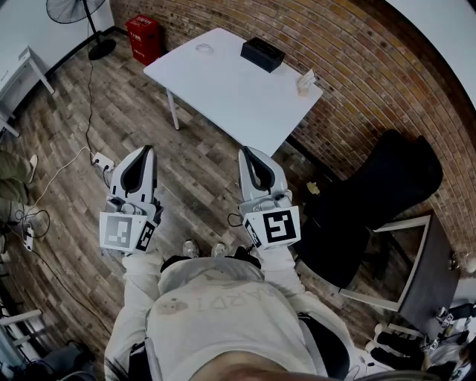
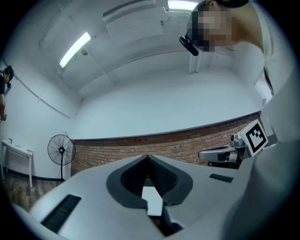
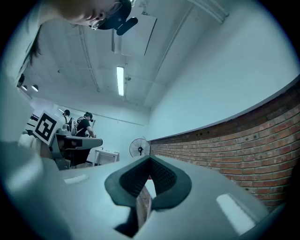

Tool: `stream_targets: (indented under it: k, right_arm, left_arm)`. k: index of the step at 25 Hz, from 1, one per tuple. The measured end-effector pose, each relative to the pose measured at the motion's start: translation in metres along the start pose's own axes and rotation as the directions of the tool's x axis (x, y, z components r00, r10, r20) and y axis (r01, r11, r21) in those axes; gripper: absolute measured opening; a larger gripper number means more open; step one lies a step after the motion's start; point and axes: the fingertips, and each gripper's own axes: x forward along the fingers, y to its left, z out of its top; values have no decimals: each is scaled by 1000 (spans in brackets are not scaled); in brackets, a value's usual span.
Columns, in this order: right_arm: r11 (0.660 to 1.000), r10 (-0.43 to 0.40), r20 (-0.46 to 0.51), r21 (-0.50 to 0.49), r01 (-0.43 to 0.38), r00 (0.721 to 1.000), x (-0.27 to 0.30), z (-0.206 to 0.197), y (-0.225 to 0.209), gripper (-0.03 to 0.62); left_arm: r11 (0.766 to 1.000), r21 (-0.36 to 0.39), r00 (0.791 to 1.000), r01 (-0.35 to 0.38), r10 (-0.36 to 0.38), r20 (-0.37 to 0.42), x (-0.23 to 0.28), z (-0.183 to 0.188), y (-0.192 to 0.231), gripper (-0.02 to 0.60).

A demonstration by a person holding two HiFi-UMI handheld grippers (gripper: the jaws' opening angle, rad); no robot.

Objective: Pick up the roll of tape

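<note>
The roll of tape is a small clear ring lying near the far left corner of the white table. I stand a few steps back from the table and hold both grippers level in front of my body. The left gripper is shut and empty, its tips meeting. The right gripper is likewise shut with nothing in it. Both are well short of the table. Neither gripper view shows the tape; they look at the brick wall and the ceiling.
A black box and a small pale object also sit on the table. A red crate and a fan stand at the back left. A black chair is at my right, and a power strip with cables lies on the wooden floor at the left.
</note>
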Motion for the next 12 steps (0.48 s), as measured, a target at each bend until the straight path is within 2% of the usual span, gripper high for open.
stream_targets:
  k: [12]
  right_arm:
    - [1000, -24, -14, -1, 24, 1000, 12, -11, 13, 11]
  left_arm:
    - [1000, -8, 1000, 19, -19, -5, -2, -14, 20, 5]
